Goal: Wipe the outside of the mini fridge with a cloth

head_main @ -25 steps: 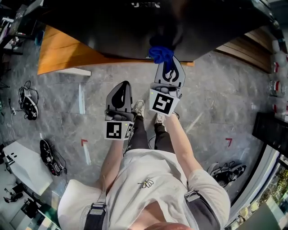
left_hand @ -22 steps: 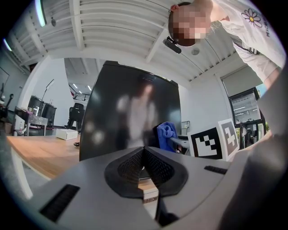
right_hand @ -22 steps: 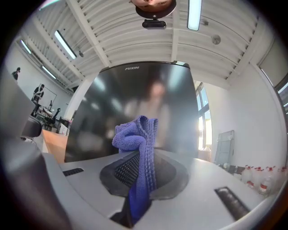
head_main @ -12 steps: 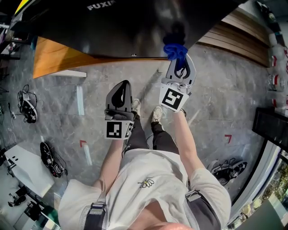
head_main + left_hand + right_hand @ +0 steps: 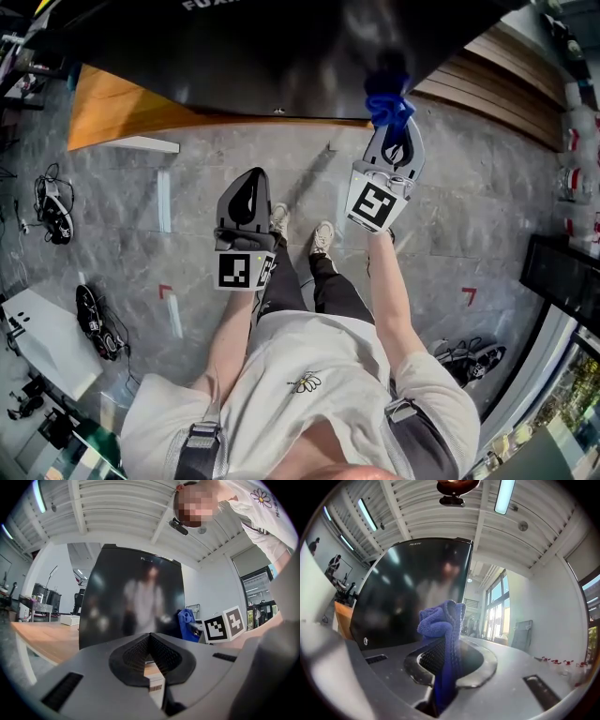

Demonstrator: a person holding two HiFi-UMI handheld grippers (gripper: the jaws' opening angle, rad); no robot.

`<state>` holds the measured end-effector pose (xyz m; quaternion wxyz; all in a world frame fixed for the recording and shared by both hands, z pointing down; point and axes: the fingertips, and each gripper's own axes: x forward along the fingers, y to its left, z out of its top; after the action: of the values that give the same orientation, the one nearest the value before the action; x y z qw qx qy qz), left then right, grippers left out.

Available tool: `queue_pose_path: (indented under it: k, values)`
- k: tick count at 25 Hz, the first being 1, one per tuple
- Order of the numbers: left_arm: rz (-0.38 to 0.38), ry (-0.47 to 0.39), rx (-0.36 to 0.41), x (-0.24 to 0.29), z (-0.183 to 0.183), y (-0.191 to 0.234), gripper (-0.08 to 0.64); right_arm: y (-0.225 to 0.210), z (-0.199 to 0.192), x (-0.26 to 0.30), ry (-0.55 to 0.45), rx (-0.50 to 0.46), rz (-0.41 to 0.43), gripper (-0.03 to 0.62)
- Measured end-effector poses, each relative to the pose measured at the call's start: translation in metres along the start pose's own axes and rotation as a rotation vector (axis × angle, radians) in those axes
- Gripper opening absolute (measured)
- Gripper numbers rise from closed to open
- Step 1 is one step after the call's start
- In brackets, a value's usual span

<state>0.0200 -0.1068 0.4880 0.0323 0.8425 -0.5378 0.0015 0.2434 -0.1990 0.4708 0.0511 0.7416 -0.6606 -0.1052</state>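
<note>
The mini fridge (image 5: 281,47) is a glossy black box standing on a wooden platform at the top of the head view. My right gripper (image 5: 389,127) is shut on a bunched blue cloth (image 5: 385,97), which is pressed against the fridge's front near its right edge. In the right gripper view the cloth (image 5: 443,620) sticks up from between the jaws, with the fridge door (image 5: 408,588) right behind it. My left gripper (image 5: 247,186) hangs lower, over the floor and away from the fridge, its jaws shut with nothing between them. The left gripper view shows the fridge (image 5: 131,597) ahead and the cloth (image 5: 186,620) at the right.
The wooden platform (image 5: 122,108) reaches out to the left under the fridge. Wooden slats (image 5: 497,56) lie at the upper right. Black devices with cables (image 5: 52,211) lie on the grey floor at the left. The person's feet (image 5: 300,230) stand between the grippers.
My right gripper has slid rightward along the fridge front with the blue cloth. The left gripper has barely moved.
</note>
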Motion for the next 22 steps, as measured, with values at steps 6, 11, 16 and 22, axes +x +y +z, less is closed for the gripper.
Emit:
queue_pose_path:
  k: [6,11,16,22]
  values:
    - [0.024,0.006,0.001,-0.002,0.001,0.002,0.005,-0.007,-0.003,0.005,0.020,-0.016,0.004,0.063]
    - [0.010,0.004,0.006,-0.008,0.005,-0.004,0.005,-0.024,-0.008,0.006,0.045,0.002,-0.050,0.061]
    - [-0.018,-0.020,0.011,-0.015,0.012,0.010,0.005,-0.022,0.003,-0.007,0.049,0.017,-0.102,0.061]
    - [-0.038,-0.042,0.018,-0.022,0.021,0.049,0.005,0.055,0.052,-0.034,-0.031,0.064,0.010,0.061]
